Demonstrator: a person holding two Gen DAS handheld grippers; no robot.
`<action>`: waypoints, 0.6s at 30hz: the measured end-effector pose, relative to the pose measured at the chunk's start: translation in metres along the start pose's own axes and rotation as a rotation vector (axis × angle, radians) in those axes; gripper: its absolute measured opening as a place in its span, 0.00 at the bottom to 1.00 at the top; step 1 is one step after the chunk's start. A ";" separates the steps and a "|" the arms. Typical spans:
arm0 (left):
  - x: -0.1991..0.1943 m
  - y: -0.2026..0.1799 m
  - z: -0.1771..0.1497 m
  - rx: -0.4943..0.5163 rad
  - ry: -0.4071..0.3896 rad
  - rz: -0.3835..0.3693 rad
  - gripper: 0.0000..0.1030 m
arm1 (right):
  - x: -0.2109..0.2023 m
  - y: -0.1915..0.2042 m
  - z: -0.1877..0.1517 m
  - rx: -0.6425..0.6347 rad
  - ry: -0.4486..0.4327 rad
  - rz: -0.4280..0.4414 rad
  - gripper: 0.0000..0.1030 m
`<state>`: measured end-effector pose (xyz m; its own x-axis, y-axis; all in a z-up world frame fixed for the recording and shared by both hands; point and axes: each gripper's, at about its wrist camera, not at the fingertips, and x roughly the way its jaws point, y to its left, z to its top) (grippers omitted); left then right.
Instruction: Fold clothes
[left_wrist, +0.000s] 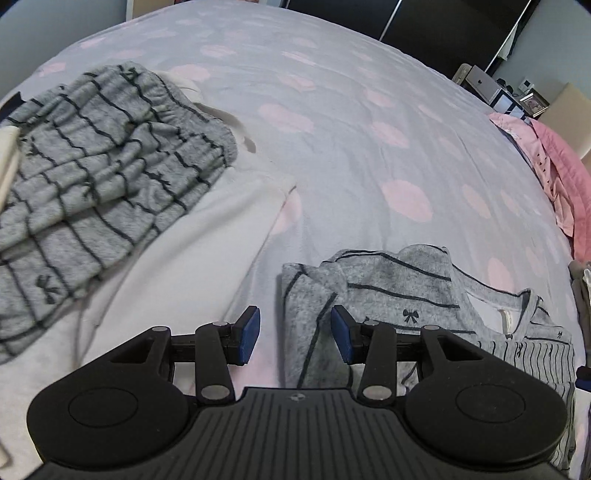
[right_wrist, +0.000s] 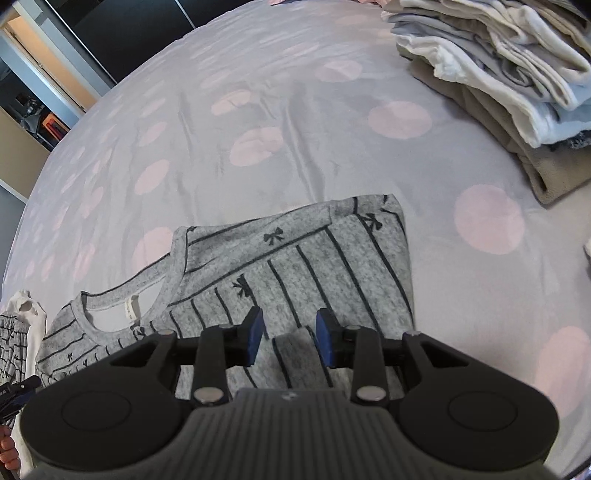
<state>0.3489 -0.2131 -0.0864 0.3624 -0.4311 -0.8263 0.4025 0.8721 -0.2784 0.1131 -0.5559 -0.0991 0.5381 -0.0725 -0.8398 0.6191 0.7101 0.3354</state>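
The left tongs (left_wrist: 295, 334) hang released over the bed (left_wrist: 351, 147), nothing between their blue pads; the edge of the grey striped top (left_wrist: 391, 291) lies just beyond and to the right of them. Further off to their left, grey checked trousers (left_wrist: 99, 158) sit on a white garment (left_wrist: 207, 236). The right tongs (right_wrist: 290, 338) are parted above the top (right_wrist: 295, 258), a folded sleeve below the gap, pads not pressing it. A folded stack (right_wrist: 491, 74) lies well beyond, to their right.
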 end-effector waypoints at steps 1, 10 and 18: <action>0.002 0.000 0.000 0.001 -0.002 -0.005 0.39 | 0.001 -0.001 0.001 0.007 0.000 -0.005 0.34; -0.001 -0.009 -0.001 0.043 -0.016 -0.018 0.03 | 0.011 -0.005 0.001 0.040 0.048 -0.017 0.33; -0.035 -0.014 0.000 0.111 -0.091 0.043 0.02 | -0.005 0.011 0.001 -0.003 0.068 0.014 0.05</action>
<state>0.3311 -0.2103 -0.0536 0.4542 -0.4177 -0.7869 0.4736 0.8613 -0.1839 0.1174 -0.5489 -0.0906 0.5065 -0.0155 -0.8621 0.6104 0.7127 0.3458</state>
